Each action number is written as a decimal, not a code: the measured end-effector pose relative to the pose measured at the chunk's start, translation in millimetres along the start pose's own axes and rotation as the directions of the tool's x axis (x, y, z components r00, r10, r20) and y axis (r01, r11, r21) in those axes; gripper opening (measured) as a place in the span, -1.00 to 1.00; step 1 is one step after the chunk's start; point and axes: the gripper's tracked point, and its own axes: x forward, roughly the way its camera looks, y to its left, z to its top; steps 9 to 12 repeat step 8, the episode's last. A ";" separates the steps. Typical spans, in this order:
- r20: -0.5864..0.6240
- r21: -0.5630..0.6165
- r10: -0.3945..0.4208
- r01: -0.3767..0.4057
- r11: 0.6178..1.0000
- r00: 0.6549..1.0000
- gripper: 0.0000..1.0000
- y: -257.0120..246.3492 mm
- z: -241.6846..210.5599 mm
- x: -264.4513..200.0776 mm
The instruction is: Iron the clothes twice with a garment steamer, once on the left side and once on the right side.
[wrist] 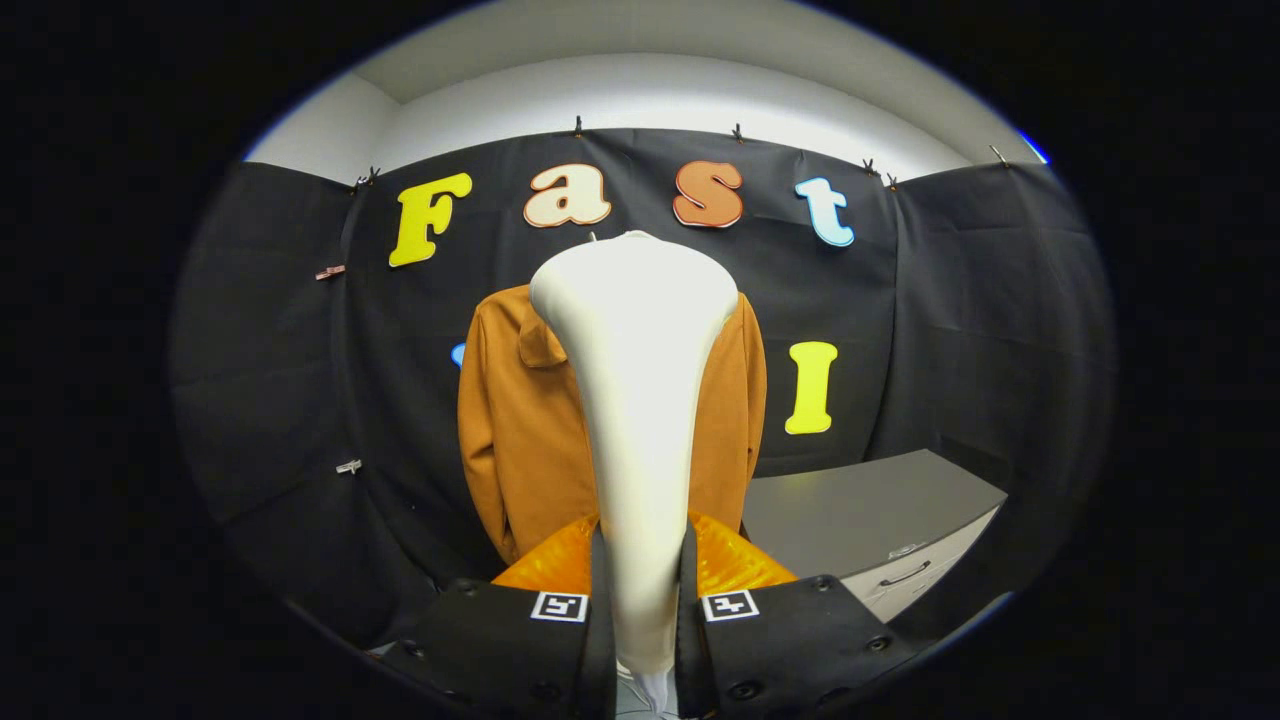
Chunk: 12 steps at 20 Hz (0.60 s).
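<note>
A grey cabinet point(860, 510), seemingly with a drawer handle point(905, 574), beside the black cloth wall point(960, 300).

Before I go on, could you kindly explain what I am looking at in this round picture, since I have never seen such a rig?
The camera rides on a handheld two-finger gripper and looks forward along its fingers. Both fingers press on the handle of a white garment steamer, whose wide head points away, toward a brown jacket hanging against the black cloth wall of the booth. The steamer hides the jacket's middle. Whether the head touches the fabric cannot be told. Beyond the fingers to one side stands a grey cabinet with a drawer handle.
</note>
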 end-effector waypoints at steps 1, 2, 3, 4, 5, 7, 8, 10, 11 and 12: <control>0.004 0.001 0.001 -0.001 1.000 1.000 -0.46 1.0 1.7 -1.8; 0.006 0.004 0.002 -0.002 1.000 1.000 -0.46 2.4 2.3 -2.3; 0.006 0.008 0.005 -0.005 1.000 1.000 -0.46 3.2 2.8 -1.8; 0.005 0.009 0.005 -0.006 1.000 1.000 -0.46 3.5 2.1 -2.0; 0.003 0.009 0.006 -0.006 1.000 1.000 -0.46 3.9 1.0 -2.7; 0.005 0.012 0.014 -0.014 1.000 1.000 -0.46 6.4 0.2 -2.7; 0.005 0.010 0.016 -0.016 1.000 1.000 -0.46 7.6 -0.7 -3.1; 0.005 0.010 0.016 -0.016 1.000 1.000 -0.46 7.6 -0.7 -3.1; 0.005 0.010 0.016 -0.016 1.000 1.000 -0.46 7.6 -0.7 -3.1; 0.005 0.010 0.016 -0.016 1.000 1.000 -0.46 7.6 -0.7 -3.1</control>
